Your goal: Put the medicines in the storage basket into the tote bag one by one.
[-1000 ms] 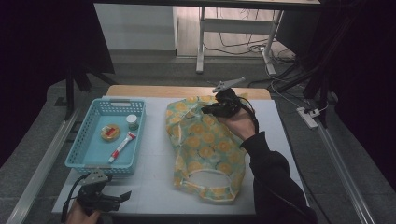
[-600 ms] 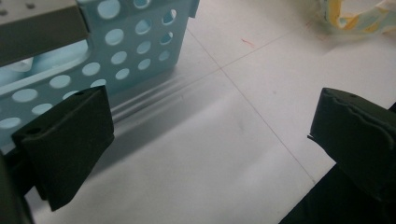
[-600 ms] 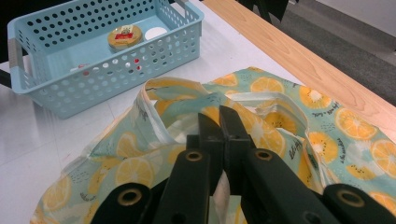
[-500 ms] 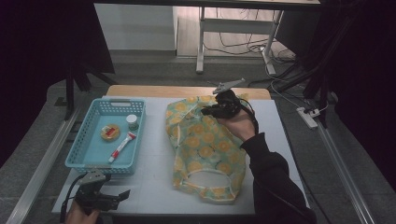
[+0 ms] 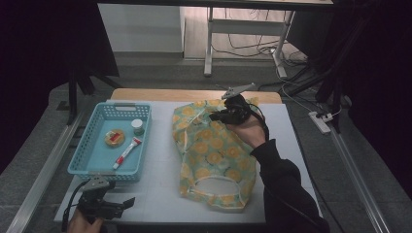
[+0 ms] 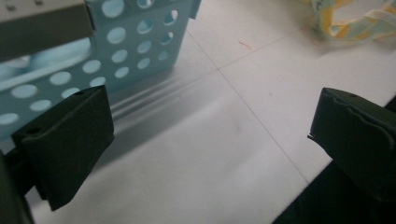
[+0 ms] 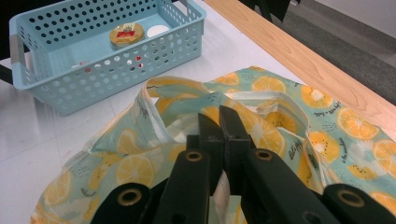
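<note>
A lemon-print cloth bag (image 5: pixel 214 155) lies spread on the white table, its top end bunched up. My right gripper (image 5: pixel 214 116) sits at that far end, held by a hand in a black sleeve. In the right gripper view the jaws (image 7: pixel 219 112) are shut, with a pale fold of the bag (image 7: pixel 130 168) pinched between them. My left gripper (image 5: pixel 130 203) rests near the table's front left edge. Its jaws (image 6: pixel 210 126) stand wide open over bare table, with nothing between them.
A light blue perforated basket (image 5: pixel 82 165) stands at the left, holding a round tin (image 5: pixel 114 138), a white-capped jar (image 5: pixel 138 126) and a tube (image 5: pixel 125 153). Its corner (image 6: pixel 140 28) is just beyond the left gripper. A wooden strip (image 5: pixel 194 94) runs along the table's far edge.
</note>
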{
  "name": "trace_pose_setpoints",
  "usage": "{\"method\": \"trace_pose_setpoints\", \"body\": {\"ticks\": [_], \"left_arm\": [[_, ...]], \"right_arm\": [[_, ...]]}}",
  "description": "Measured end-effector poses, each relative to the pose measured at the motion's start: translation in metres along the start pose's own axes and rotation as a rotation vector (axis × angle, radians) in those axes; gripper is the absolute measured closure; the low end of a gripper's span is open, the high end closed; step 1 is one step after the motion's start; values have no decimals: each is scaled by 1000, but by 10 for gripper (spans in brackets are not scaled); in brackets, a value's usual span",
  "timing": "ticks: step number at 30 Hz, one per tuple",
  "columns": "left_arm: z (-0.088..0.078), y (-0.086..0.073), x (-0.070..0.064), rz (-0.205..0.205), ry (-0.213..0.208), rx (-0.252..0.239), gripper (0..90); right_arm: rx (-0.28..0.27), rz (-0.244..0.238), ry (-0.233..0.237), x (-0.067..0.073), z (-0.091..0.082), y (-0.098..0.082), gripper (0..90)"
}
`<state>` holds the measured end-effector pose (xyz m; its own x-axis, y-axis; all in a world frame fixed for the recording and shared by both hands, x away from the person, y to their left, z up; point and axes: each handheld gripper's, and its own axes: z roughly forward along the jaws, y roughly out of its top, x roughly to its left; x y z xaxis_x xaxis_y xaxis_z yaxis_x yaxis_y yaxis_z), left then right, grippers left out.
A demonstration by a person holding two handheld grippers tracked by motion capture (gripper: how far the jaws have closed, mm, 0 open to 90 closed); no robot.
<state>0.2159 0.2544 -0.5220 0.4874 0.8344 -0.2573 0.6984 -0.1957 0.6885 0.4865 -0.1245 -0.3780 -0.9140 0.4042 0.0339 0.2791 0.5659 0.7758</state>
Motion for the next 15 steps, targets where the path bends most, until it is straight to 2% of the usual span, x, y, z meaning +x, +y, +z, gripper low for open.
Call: {"method": "trace_pose_setpoints", "body": {"ticks": [5,11,15], "left_arm": [[-2,1,-1,18,-17,-10,0],[-7,3,-3,47,0,-28,0],[-11,4,-3,48,-5,-56,0]], "right_arm": [[-1,0,2,0,0,0,900],[-3,-2,3,0,-1,0,900],[-7,3,3,-1,0,-1,900]]}}
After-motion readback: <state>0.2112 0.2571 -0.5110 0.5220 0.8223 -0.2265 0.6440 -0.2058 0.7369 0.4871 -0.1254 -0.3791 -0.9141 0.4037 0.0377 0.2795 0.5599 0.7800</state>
